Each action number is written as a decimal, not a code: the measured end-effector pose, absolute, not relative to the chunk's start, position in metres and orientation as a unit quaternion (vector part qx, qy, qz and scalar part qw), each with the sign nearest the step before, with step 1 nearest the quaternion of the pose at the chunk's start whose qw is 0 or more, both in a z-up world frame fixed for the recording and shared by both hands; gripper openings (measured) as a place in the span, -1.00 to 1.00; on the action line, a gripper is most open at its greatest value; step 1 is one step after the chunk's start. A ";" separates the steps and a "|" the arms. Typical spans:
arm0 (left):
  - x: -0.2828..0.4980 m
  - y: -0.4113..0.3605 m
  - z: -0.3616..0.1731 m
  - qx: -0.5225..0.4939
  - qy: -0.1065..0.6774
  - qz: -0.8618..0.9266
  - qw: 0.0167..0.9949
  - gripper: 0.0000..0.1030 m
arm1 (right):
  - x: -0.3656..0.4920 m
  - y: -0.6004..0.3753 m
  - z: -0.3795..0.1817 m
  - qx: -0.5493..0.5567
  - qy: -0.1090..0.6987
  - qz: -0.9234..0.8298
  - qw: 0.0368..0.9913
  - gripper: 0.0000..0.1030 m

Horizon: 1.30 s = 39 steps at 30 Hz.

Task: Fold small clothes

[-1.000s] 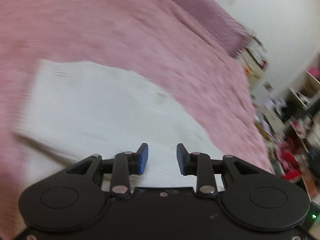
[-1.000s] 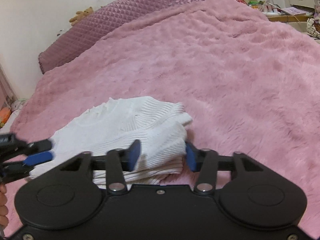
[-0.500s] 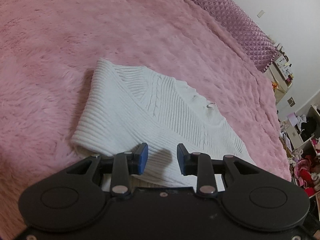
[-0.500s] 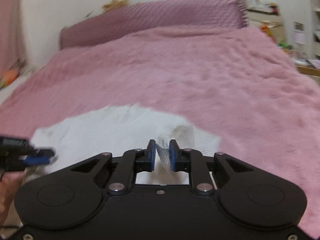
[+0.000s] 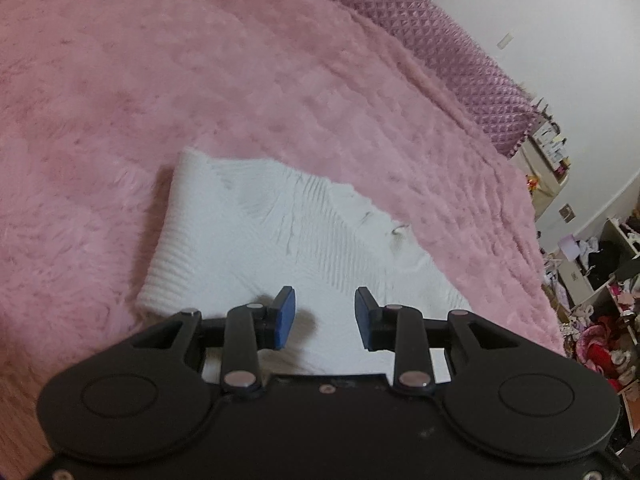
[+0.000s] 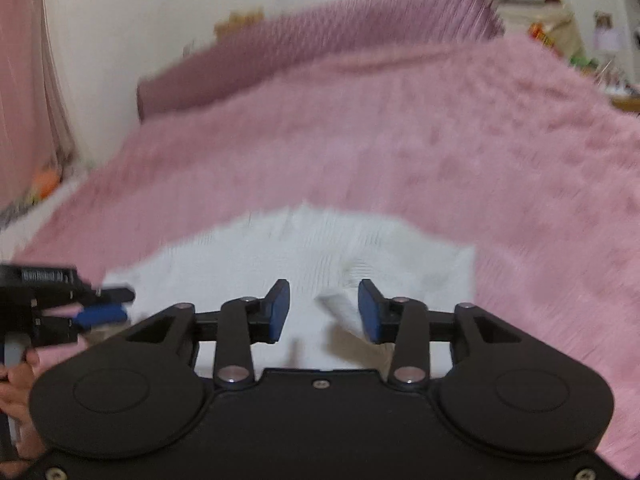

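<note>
A white ribbed knit sweater point(image 5: 280, 240) lies folded on the pink fluffy blanket point(image 5: 240, 80). My left gripper point(image 5: 326, 304) hovers over its near edge, open, with nothing between the blue pads. In the right wrist view the sweater point(image 6: 280, 256) looks blurred. My right gripper point(image 6: 324, 300) is above its near right part and its jaws are opening. A loose white fold lies in the gap between the pads, and neither pad presses on it. The left gripper point(image 6: 108, 304) also shows at the left of that view, by the sweater's left edge.
A purple quilted bolster point(image 5: 460, 52) runs along the far end of the bed, below a white wall. Cluttered shelves and boxes point(image 5: 600, 272) stand past the bed's right side. A pink curtain point(image 6: 28, 80) hangs at the left. A person's hand point(image 6: 20, 392) holds the left tool.
The right gripper's jaws closed to a narrow gap half a second ago and now stand apart again; its view rose and tilted. The left gripper drifted across the sweater and stayed open.
</note>
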State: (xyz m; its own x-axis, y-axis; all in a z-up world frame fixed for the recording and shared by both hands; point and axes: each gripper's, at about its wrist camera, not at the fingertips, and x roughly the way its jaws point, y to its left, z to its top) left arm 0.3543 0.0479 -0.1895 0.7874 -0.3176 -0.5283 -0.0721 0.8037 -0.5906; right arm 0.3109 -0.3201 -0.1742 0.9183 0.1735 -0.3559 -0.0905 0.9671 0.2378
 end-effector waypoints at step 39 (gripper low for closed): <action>0.368 0.073 -0.210 -0.274 0.337 -0.012 0.900 -0.31 | 0.326 -0.352 -0.213 0.184 0.248 -0.058 0.949 -0.71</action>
